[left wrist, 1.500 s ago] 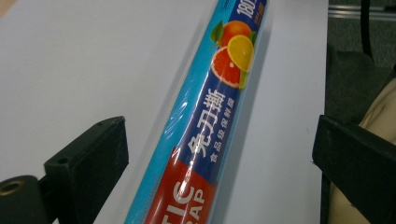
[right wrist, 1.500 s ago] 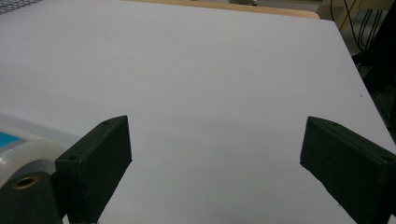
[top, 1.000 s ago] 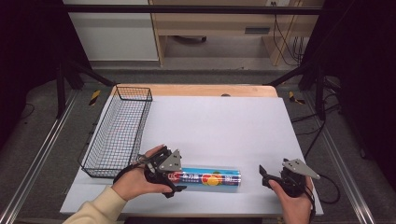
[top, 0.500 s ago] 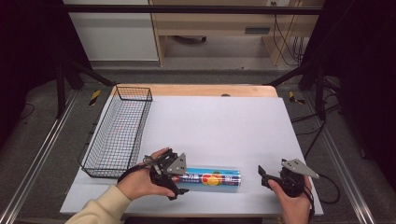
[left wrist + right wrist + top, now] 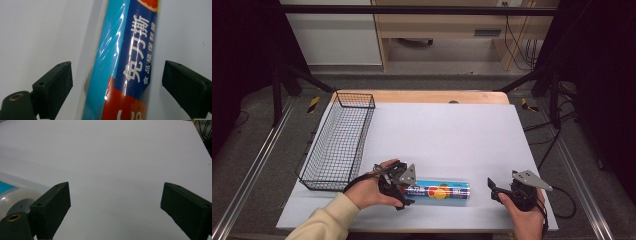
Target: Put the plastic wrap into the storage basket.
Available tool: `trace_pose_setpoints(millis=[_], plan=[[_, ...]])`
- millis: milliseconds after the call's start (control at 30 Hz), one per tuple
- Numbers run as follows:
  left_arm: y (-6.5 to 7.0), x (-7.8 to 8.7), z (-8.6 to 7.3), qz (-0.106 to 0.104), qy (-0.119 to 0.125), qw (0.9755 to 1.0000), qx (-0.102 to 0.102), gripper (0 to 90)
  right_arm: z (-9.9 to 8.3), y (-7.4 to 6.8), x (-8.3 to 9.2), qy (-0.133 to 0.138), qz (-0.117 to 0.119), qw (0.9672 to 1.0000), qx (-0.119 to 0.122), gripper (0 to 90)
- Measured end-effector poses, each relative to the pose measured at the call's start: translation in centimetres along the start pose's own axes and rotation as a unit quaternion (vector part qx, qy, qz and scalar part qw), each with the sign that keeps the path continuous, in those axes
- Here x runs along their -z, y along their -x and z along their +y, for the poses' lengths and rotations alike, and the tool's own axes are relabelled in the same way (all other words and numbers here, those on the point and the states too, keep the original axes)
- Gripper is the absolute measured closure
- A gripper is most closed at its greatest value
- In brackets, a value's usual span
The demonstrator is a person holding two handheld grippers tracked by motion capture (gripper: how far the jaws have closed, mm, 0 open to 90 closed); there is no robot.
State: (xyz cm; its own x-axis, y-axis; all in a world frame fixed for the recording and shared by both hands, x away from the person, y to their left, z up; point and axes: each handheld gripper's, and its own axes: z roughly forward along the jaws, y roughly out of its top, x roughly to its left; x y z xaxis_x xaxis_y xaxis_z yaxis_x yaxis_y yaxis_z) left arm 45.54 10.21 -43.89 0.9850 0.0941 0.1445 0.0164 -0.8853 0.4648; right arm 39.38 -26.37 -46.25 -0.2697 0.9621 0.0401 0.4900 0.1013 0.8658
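Observation:
A plastic-wrapped roll [image 5: 439,191] printed blue with red and orange lies on its side near the front edge of the white table [image 5: 452,130]. My left gripper [image 5: 407,189] hangs over the roll's left end. In the left gripper view the roll [image 5: 125,62] runs up between the two black jaws of the left gripper [image 5: 118,72], with a gap on each side. These jaws have just been closing, and the pads do not touch the wrap. My right gripper [image 5: 493,189] rests just right of the roll, open [image 5: 115,195] and empty; the roll's end [image 5: 15,197] shows beside its left jaw.
A black wire basket [image 5: 337,145] stands along the table's left side, empty. A wooden strip [image 5: 422,96] borders the far edge. Metal rails run along both sides of the table.
My left gripper has sunk and shifted slightly right onto the roll's left end. The right gripper and the roll have stayed put.

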Motion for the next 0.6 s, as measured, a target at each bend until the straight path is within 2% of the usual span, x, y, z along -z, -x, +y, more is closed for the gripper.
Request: trace_pose_setpoints(millis=[133, 500, 567, 600], plan=[[0.06, -0.45, -0.30, -0.005, -0.002, 1.0000, 0.001, 13.0, -0.01, 0.01, -0.01, 0.000, 0.000, 1.0000, 0.001, 9.4], [-0.19, -0.77, -0.58, -0.002, -0.013, 0.9999, -0.001, 18.4, -0.05, -0.05, -0.11, -0.003, 0.001, 1.0000, 0.004, 9.8], [-0.16, -0.83, -0.55, -0.005, -0.014, 0.9999, -0.003, 20.9, -0.06, -0.04, -0.12, -0.003, 0.002, 1.0000, 0.005, 9.8], [-0.17, -0.92, -0.48, -0.004, -0.020, 0.9997, -0.011, 21.5, -0.06, -0.06, -0.14, -0.004, 0.002, 1.0000, 0.005, 9.9]])
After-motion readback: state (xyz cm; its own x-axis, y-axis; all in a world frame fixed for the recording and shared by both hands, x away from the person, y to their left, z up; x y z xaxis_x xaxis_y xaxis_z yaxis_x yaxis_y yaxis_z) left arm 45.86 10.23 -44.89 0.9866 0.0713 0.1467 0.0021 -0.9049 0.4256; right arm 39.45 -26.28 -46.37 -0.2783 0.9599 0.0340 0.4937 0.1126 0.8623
